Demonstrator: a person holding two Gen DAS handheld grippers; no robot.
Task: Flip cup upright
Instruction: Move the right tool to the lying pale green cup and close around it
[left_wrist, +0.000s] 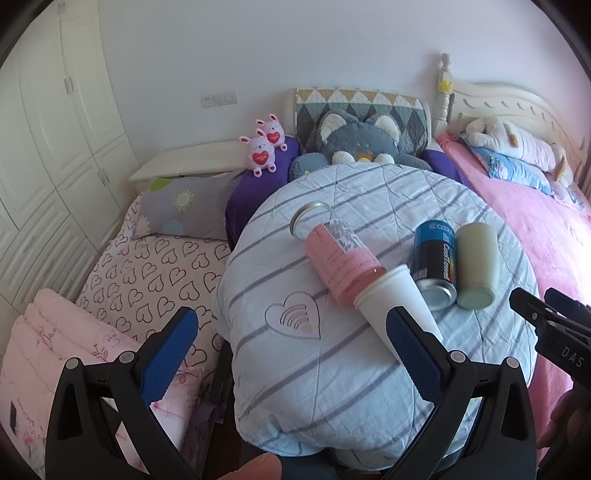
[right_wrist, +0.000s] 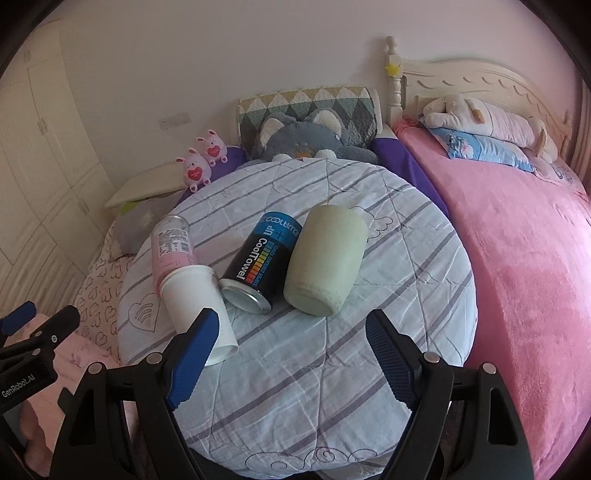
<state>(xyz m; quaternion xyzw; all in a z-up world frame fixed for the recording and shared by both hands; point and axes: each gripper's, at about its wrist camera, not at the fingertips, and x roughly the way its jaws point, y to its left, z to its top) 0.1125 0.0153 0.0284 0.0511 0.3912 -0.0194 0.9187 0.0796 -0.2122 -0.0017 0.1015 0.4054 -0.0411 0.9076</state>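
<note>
Paper cup (right_wrist: 195, 302) lies on its side on the quilt (right_wrist: 314, 369), unheld. Both claws spread: left claw (left_wrist: 291, 354), right claw (right_wrist: 291, 362), poised to grasp.

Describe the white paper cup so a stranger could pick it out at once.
Start at the round striped quilt in front of the grey plush cat. Four containers lie on their sides there; the white paper cup is second from the left, between the pink can and the black-and-blue CoolTowel can. It alone is plain white and tapered.

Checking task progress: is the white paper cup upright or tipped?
Tipped. The white paper cup lies on its side on the striped quilt, beside the black can.
</note>
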